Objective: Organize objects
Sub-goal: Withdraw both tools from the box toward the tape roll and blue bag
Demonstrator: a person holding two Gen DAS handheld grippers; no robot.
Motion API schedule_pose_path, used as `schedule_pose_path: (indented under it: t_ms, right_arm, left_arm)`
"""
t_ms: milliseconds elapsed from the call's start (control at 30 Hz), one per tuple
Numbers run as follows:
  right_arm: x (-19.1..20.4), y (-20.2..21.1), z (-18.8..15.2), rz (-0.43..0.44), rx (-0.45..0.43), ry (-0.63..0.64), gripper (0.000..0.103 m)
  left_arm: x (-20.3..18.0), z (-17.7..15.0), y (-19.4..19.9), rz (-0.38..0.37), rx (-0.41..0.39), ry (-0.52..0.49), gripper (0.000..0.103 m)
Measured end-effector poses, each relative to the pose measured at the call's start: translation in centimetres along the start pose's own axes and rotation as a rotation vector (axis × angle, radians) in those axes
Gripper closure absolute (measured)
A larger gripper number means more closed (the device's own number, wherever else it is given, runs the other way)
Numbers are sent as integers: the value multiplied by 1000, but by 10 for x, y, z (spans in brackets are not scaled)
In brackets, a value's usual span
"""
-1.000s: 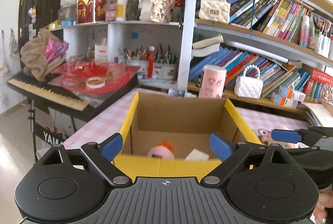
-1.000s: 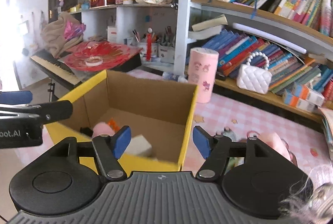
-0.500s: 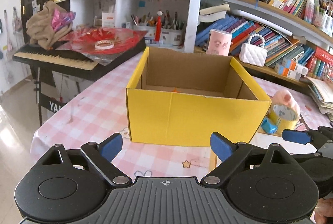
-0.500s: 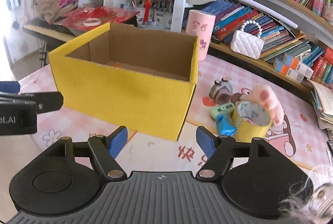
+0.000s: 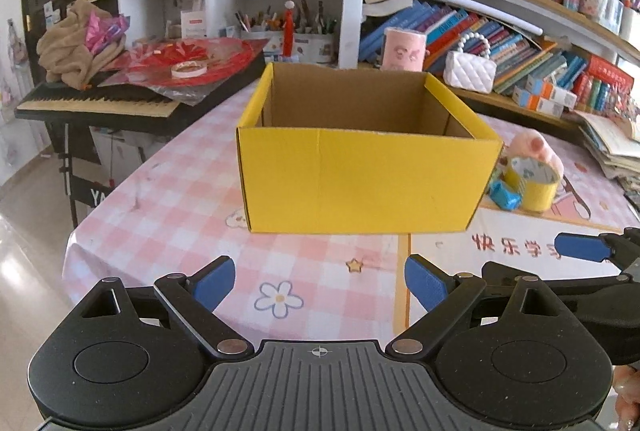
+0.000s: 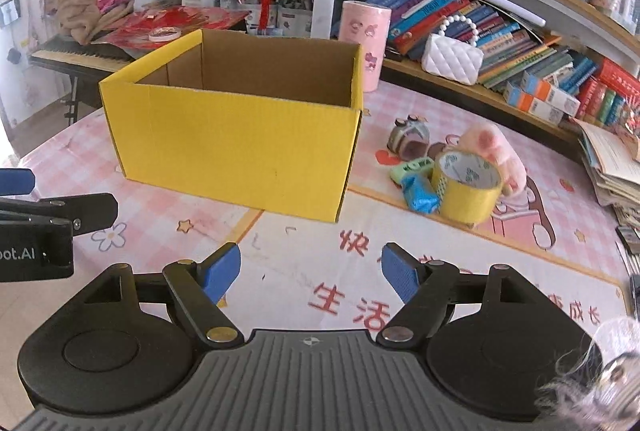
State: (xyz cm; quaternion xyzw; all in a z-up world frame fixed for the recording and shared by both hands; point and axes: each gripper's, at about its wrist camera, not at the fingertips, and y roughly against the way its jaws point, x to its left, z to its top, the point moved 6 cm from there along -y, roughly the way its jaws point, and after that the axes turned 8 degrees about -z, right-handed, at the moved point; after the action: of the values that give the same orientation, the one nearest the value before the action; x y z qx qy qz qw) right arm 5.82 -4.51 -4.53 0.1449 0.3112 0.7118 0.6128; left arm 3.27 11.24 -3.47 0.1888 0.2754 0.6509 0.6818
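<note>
Both fingers [image 6: 222, 267] short of box [image 6: 236, 143]

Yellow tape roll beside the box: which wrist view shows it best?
The right wrist view. There the yellow tape roll stands in full, its printed inner face clear, with the blue wrapped item touching its left side. The left wrist view shows the roll smaller, near the frame's right side beyond the yellow box.

Right gripper [image 6: 311, 271], jaws apart and empty, at 6 o'clock. Yellow box [image 6: 236, 139] at 11 o'clock. Tape roll [image 6: 466, 187] at 2 o'clock, touching blue wrapper [image 6: 418, 194] and pink toy [image 6: 494, 147].
</note>
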Motion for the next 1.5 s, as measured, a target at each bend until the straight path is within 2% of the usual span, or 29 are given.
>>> schedule_pose_path:
  t_ms: [833, 1500]
  right_arm:
    - [-21, 35, -39, -110, 32, -95, 23]
    - [-81, 48, -64, -257, 68, -195, 22]
  left_arm:
    - [-23, -24, 12, -98, 44, -78, 9]
    - [-87, -19, -10, -234, 69, -177, 9]
